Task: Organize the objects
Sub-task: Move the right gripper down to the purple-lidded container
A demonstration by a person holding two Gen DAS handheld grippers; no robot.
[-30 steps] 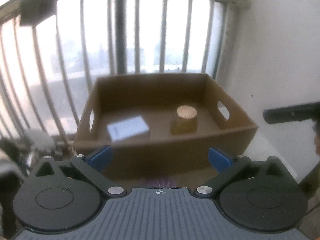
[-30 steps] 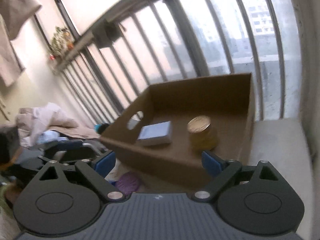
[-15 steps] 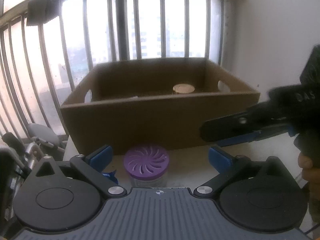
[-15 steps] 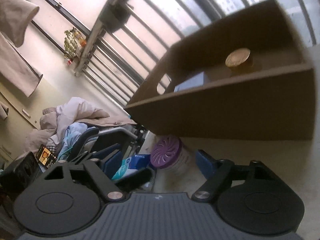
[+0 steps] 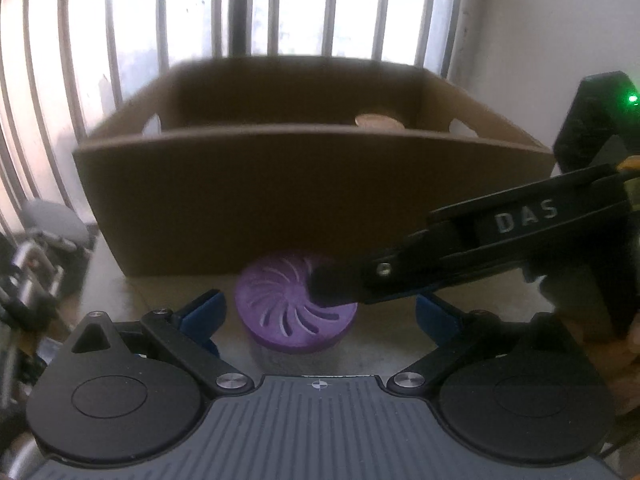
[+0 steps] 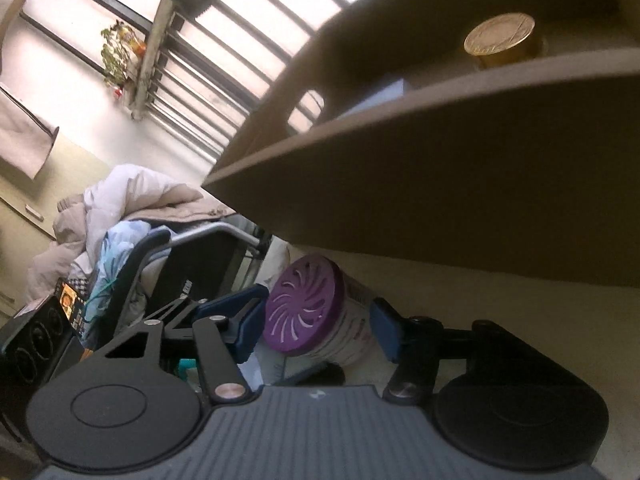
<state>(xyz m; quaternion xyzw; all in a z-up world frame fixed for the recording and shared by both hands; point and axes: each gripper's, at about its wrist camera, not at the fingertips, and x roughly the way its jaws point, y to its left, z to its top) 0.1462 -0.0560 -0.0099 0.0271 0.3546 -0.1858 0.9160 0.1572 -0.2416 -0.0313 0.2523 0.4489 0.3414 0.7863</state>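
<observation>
- purple-lidded jar (image 6: 320,312) is standing on the pale ledge (image 6: 520,320) right in front of the cardboard box (image 5: 312,196), just outside its front wall
- right gripper (image 6: 318,322) has its blue pads on either side of the jar, spread a bit wider than it, can't tell if they're actually touching
- left gripper (image 5: 316,316) is wide open, hanging just behind the jar with nothing in it
- inside the box there's a gold-lidded jar (image 6: 502,38) toward the right and a pale flat box (image 6: 380,94) next to it
- barred window (image 5: 280,4) behind everything
</observation>
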